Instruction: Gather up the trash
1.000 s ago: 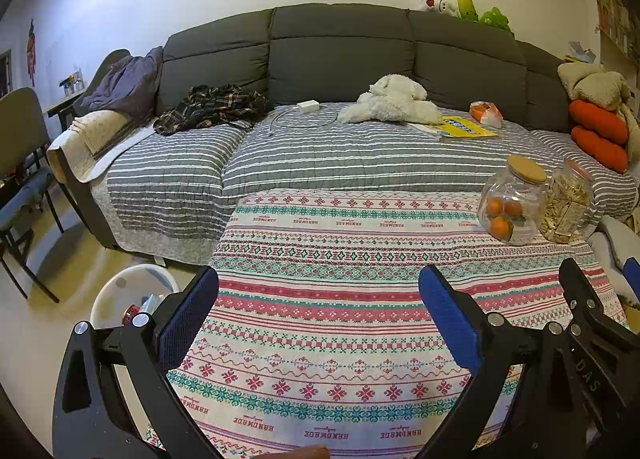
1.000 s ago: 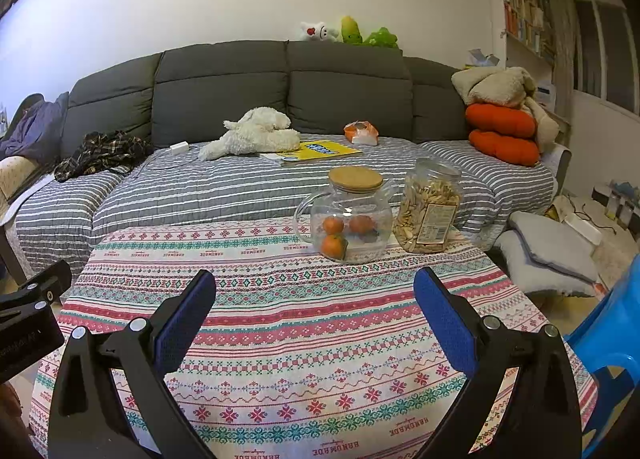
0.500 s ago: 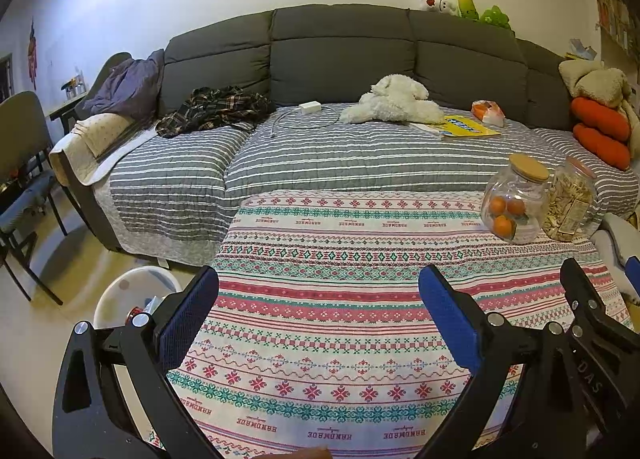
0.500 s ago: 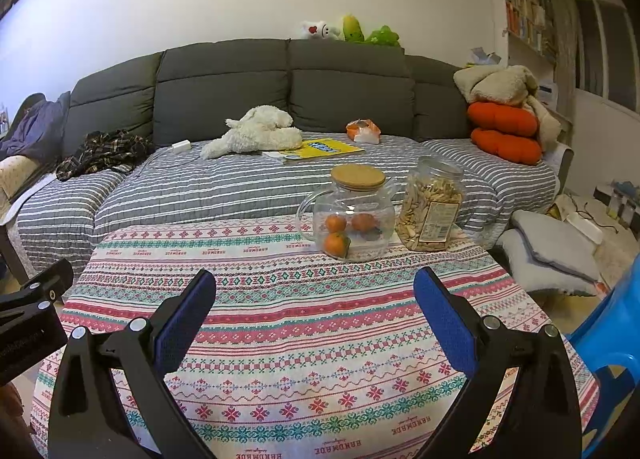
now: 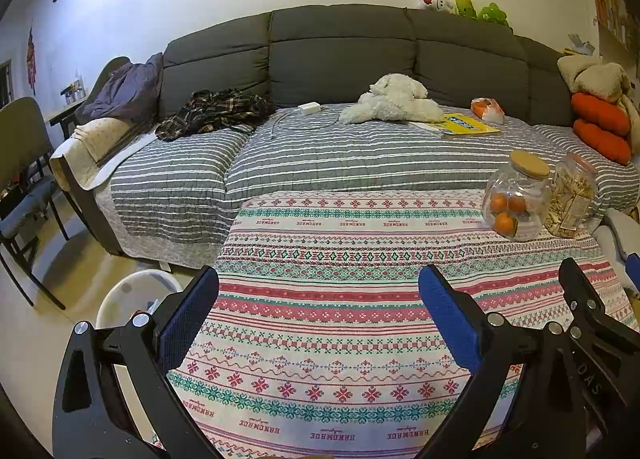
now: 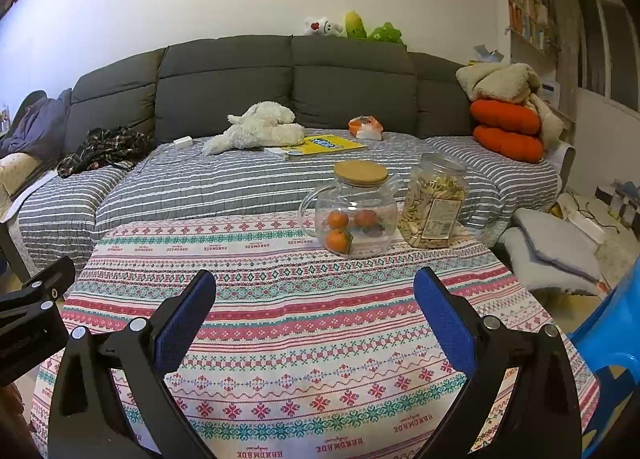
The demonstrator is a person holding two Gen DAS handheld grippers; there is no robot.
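My left gripper is open and empty above the near part of a table with a patterned cloth. My right gripper is open and empty over the same table. A white trash bin stands on the floor left of the table, partly hidden by my left finger. An orange-and-white wrapper or bag lies on the sofa, also in the left wrist view. No loose trash shows on the table.
A glass jar with oranges and a snack jar stand at the table's far right. The grey sofa holds a white plush dog, yellow book, plaid clothes. A blue chair is at right.
Both views have shifted slightly, with the scene sliding a little lower and rightward. Both grippers stay open and empty.
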